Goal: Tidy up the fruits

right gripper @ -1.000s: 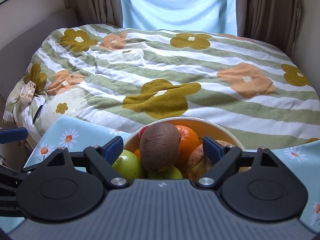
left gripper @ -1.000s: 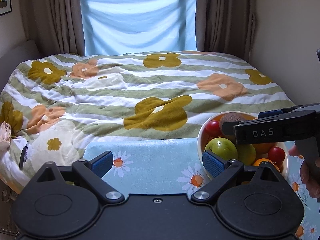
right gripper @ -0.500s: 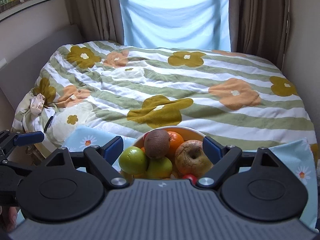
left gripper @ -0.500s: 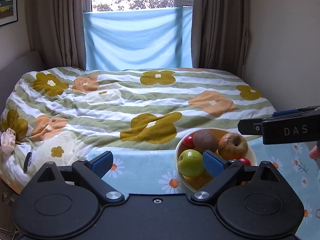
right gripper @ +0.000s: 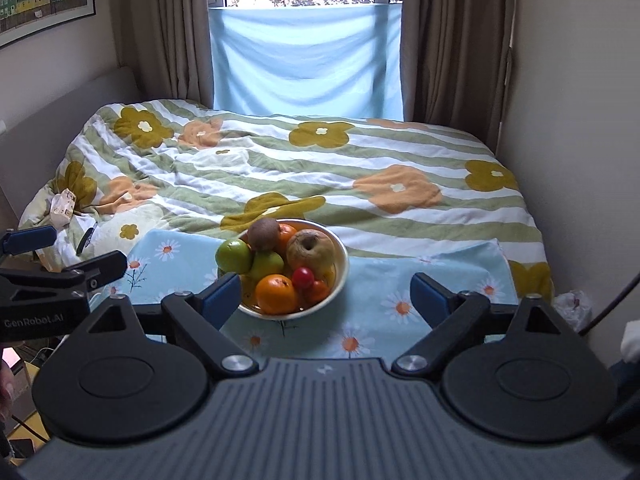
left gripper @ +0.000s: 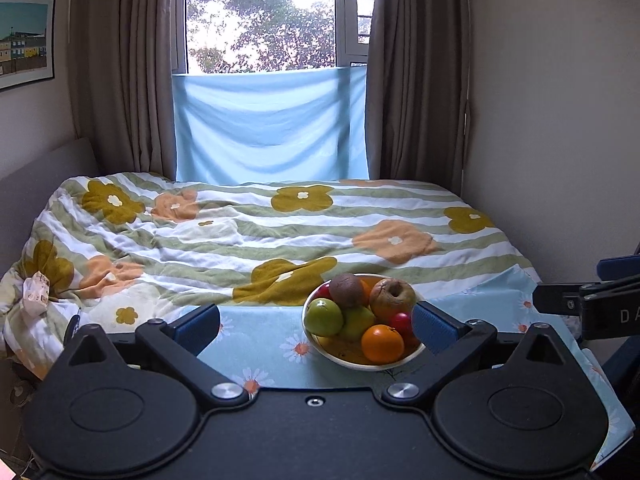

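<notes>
The left tongs (left gripper: 316, 330) are released; their jaws have just been opening wider, with nothing clasped between them. The right tongs (right gripper: 326, 296) are released too, empty. A cream bowl (right gripper: 340, 270) heaped with fruit sits on the daisy-print cloth (right gripper: 376, 280) over the worktop, ahead of both tongs: toward the right finger of the left pair, toward the left finger of the right pair, untouched. In it a kiwi (right gripper: 263, 233) tops the pile beside a wrinkled brown apple (right gripper: 311, 250), with a green apple (right gripper: 234, 256), an orange (right gripper: 277, 294) and a small red fruit (right gripper: 303, 278) nearer the tongs. A flowered duvet (right gripper: 304, 168) spreads beyond
</notes>
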The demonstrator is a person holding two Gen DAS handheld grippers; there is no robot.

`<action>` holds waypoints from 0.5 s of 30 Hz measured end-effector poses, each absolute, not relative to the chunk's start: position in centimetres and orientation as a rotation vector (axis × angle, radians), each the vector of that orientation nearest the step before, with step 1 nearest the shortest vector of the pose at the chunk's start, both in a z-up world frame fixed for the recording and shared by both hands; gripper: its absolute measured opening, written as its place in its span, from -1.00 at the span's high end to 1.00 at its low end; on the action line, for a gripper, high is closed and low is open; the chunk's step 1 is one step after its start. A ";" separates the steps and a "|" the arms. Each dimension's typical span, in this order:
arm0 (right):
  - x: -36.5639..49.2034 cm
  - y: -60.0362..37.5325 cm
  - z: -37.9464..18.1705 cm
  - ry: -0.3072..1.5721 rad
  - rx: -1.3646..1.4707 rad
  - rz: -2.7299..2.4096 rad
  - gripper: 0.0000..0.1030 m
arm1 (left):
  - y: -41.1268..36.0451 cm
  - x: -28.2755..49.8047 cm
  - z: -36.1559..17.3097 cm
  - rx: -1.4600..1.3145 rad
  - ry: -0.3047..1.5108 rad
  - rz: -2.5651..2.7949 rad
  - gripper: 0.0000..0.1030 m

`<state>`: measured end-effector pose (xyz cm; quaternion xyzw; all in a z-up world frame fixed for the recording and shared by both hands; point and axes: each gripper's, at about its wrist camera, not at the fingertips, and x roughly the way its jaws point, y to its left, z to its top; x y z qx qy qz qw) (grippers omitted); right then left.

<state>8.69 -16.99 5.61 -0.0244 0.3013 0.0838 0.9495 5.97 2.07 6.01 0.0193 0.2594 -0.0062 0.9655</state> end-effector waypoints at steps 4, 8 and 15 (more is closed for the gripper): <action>5.6 -18.8 5.4 0.589 -0.066 0.111 -1.00 | 1.1 3.8 6.0 0.029 0.531 -0.008 -1.00; 3.6 -20.0 4.8 0.601 -0.043 0.084 -1.00 | 0.7 2.1 5.9 0.031 0.527 0.006 -1.00; 1.8 -21.1 4.0 0.618 -0.032 0.060 -1.00 | -0.1 0.4 5.3 0.040 0.533 0.014 -1.00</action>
